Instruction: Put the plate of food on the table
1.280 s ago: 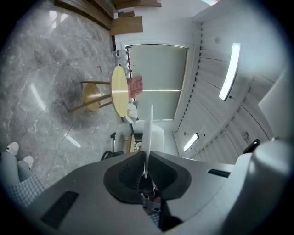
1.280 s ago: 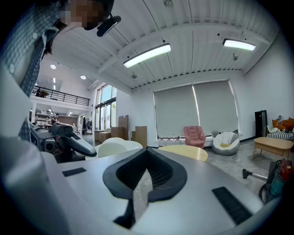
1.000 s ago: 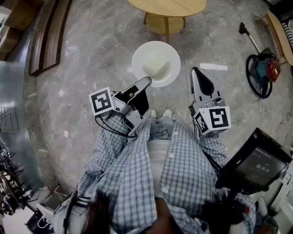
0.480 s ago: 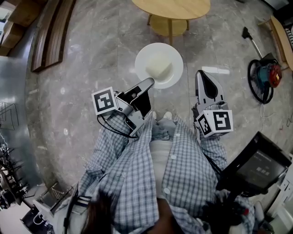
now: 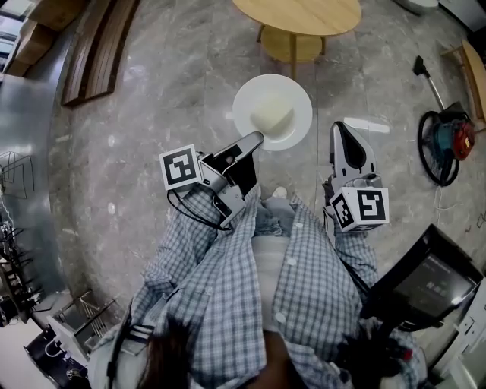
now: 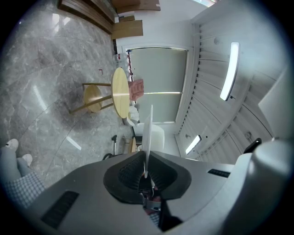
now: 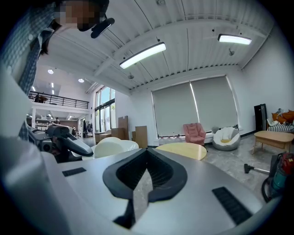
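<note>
The left gripper (image 5: 257, 139) is grasping the near rim of the white plate (image 5: 254, 99) in its jaws, carrying a pale block of food (image 5: 272, 118) over the floor (image 5: 152, 114) just short of the round wooden surface (image 5: 296, 15), while the right gripper (image 5: 339, 129) is hanging to the right, jaws clenched on nothing.

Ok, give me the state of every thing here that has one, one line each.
plate: held by its rim, above the floor
food: lying on the plate
left claw: shut on the plate's rim
right claw: shut, holding nothing
table: upright, plate not yet on it
</note>
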### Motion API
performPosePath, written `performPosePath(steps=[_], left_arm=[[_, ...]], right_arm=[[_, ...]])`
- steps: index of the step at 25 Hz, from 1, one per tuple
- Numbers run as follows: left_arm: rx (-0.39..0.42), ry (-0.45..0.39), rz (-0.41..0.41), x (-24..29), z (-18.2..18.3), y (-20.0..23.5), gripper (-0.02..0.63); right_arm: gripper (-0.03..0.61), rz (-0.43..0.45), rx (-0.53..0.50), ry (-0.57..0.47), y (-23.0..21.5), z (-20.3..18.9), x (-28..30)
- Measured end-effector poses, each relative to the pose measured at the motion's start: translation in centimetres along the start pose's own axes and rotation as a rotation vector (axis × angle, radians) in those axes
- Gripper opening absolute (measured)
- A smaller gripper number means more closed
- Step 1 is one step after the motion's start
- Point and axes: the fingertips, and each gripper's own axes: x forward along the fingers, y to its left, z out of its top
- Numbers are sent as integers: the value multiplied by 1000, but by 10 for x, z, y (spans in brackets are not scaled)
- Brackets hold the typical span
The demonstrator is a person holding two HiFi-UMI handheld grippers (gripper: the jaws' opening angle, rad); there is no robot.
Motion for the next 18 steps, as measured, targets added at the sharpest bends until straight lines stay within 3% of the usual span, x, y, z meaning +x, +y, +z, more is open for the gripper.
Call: performPosePath(steps=[3, 18], left_arm=[[9, 2, 6, 7, -16, 3, 21], [0, 42, 1, 20, -27, 5, 21]], right_arm=[[6, -3, 10, -4, -10, -6, -14], [6, -71, 47, 7, -26, -16, -34]])
